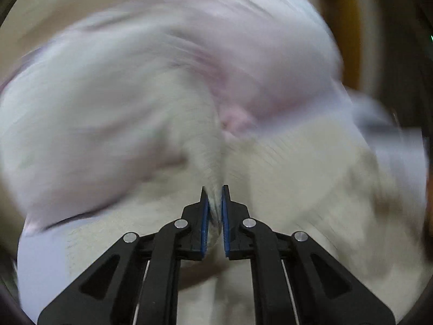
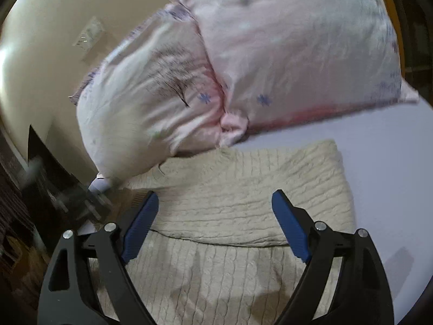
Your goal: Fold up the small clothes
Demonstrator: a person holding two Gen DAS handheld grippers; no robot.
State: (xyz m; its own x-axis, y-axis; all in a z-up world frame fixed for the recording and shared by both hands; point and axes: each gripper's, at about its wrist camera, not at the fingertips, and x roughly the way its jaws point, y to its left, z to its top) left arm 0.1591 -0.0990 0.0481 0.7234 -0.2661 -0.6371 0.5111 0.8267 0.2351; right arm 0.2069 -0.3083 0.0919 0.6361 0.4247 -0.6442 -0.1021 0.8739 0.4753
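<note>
Cream ribbed knit sweater, folded beside pink floral pillows, is pinched by left gripper; right gripper is spread wide above it.

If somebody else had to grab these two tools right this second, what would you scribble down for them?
Left gripper: shut on a pinch of the cream knitted sweater; that view is blurred.
Right gripper: open, holding nothing, above the sweater.
The sweater lies on the pale sheet, in front of two pink pillows.
Done: one layer already seems folded over, its edge crossing between the right fingers.
Left: finish the fold with the left pinch, then flatten it.
</note>
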